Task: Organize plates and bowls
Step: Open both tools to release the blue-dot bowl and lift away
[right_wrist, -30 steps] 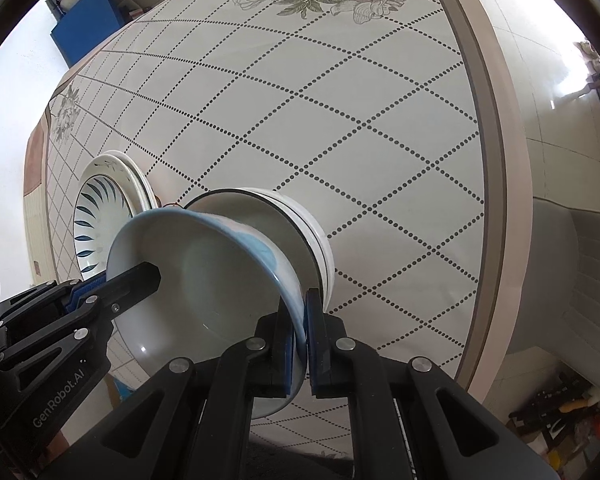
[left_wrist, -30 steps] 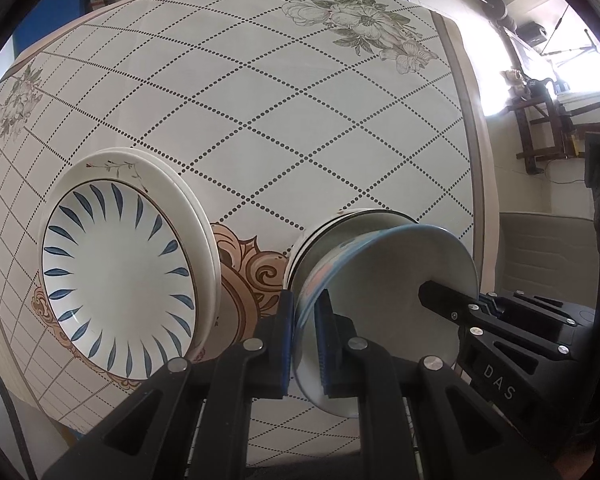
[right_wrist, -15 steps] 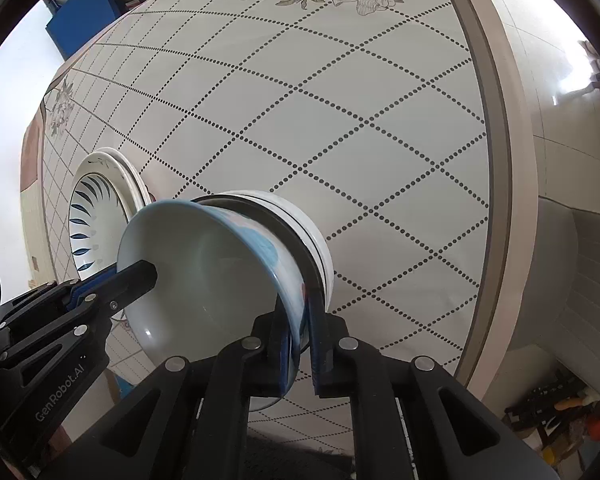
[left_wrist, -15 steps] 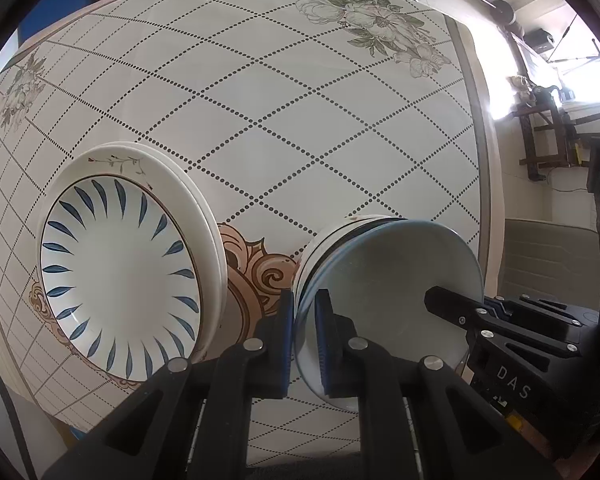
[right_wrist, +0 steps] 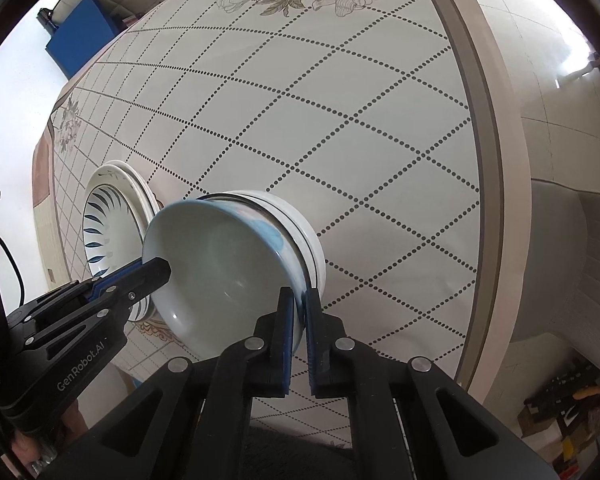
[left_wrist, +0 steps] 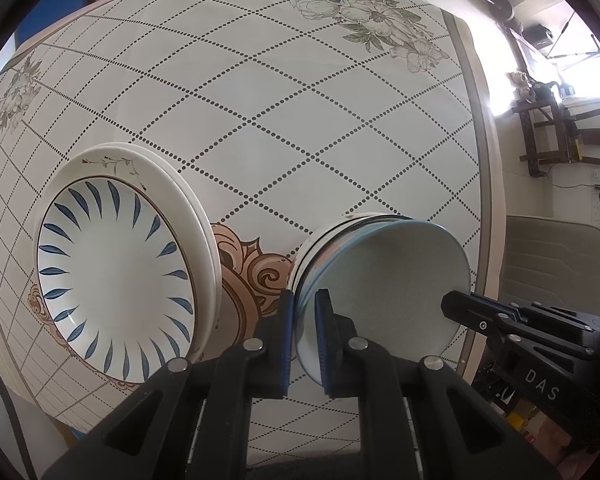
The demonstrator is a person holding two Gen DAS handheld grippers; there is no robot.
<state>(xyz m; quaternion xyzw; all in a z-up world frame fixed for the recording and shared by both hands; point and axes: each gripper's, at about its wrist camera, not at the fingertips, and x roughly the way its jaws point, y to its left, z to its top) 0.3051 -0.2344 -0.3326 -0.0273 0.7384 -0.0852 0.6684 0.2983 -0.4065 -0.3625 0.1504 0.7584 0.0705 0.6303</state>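
Note:
A pale blue bowl (left_wrist: 384, 280) hangs tilted over a white bowl with a dark rim line (left_wrist: 320, 240) and looks partly nested in it. My left gripper (left_wrist: 302, 320) is shut on the blue bowl's left rim. My right gripper (right_wrist: 298, 312) is shut on the opposite rim of the same blue bowl (right_wrist: 220, 264). Each gripper shows in the other's view: the right gripper (left_wrist: 456, 308) and the left gripper (right_wrist: 156, 272). A stack of plates (left_wrist: 112, 276), topped by one with blue leaf strokes, lies left of the bowls; the plate stack (right_wrist: 108, 220) appears in the right wrist view too.
The table (left_wrist: 300, 120) wears a white cloth with dotted diamonds and flower prints. Its right edge (left_wrist: 484, 160) runs close beside the bowls. A dark chair (left_wrist: 560, 132) stands on the floor beyond that edge. A blue box (right_wrist: 80, 28) sits past the far left corner.
The blue bowl has shifted only slightly against the white bowl beneath it. Both grippers keep their hold on its rim, and the plates have not moved.

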